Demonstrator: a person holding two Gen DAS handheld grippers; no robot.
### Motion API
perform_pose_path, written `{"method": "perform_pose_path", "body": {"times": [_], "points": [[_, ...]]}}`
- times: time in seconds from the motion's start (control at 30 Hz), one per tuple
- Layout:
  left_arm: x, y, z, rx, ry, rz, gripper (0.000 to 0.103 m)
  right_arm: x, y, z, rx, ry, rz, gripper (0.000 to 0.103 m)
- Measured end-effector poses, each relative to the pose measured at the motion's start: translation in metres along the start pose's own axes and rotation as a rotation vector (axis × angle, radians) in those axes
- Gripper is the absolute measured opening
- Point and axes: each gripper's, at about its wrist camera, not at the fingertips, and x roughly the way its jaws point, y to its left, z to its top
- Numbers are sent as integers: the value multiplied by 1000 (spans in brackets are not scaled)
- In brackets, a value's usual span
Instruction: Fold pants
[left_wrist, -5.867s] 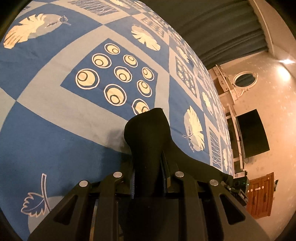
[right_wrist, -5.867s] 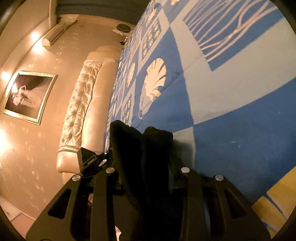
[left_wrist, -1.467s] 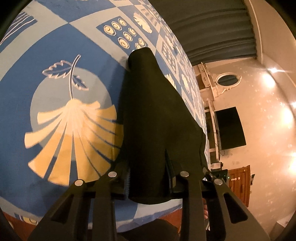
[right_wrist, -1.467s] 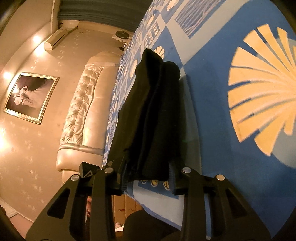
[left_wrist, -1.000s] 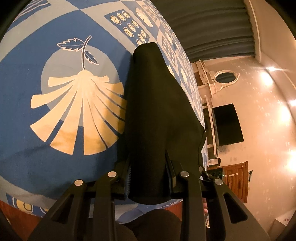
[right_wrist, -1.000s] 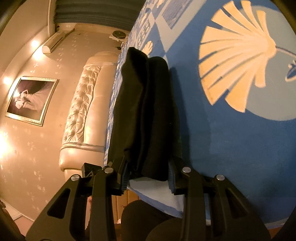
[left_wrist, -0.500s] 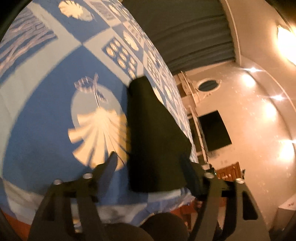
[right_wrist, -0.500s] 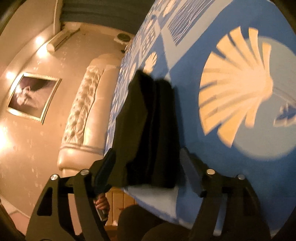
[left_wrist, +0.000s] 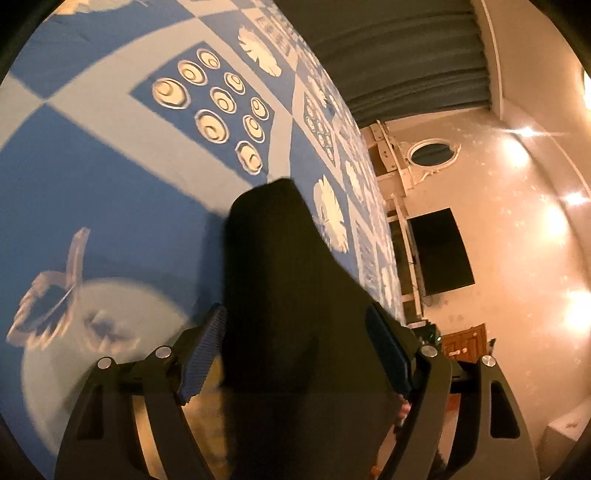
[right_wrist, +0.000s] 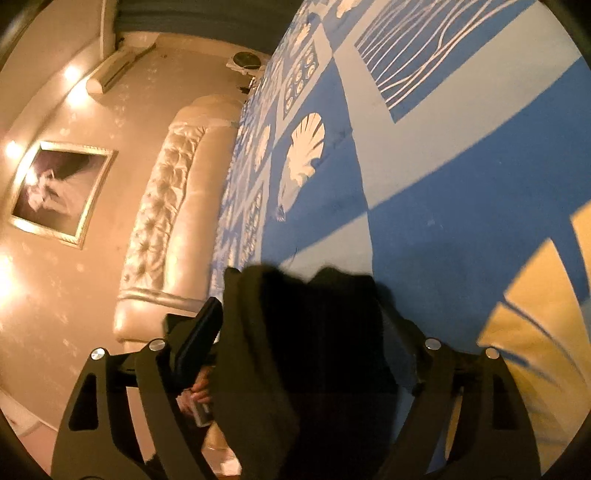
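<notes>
Folded black pants (left_wrist: 280, 258) lie on the blue and pale patterned bedspread (left_wrist: 92, 184). In the left wrist view their near end runs between the fingers of my left gripper (left_wrist: 295, 314). Its jaws are opening and stand wide, and the ribbed blue pads (left_wrist: 203, 354) are clear of the cloth. In the right wrist view the bunched layers of the pants (right_wrist: 314, 369) sit between the fingers of my right gripper (right_wrist: 301, 314). Those jaws are also opening, with gaps beside the cloth. The pants hide the bedspread (right_wrist: 443, 184) beneath them.
A cream tufted headboard (right_wrist: 166, 206), a framed picture (right_wrist: 62, 192) and a wall air conditioner (right_wrist: 114, 74) lie to the left in the right wrist view. The left wrist view shows a dark screen (left_wrist: 439, 254), an oval mirror (left_wrist: 432, 153) and grey curtains (left_wrist: 399, 48). A hand (right_wrist: 199, 391) is low down.
Both grippers were shut on the pants a second ago; their jaws have spread wide and let the cloth go. Both have slid forward over the bedspread along the pants.
</notes>
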Motion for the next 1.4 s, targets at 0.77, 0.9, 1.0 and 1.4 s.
{"method": "perform_pose_path", "body": {"times": [0.77, 0.9, 1.0, 1.4], "points": [[14, -2, 35, 82, -48, 135, 21, 11, 0, 34, -44, 0, 9, 32], [18, -4, 47, 76, -52, 152, 21, 18, 0, 50, -41, -5, 4, 32], [21, -5, 55, 77, -54, 161, 21, 24, 2, 60, -39, -9, -4, 32], [23, -4, 62, 93, -46, 167, 22, 33, -4, 76, -23, -11, -9, 32]]}}
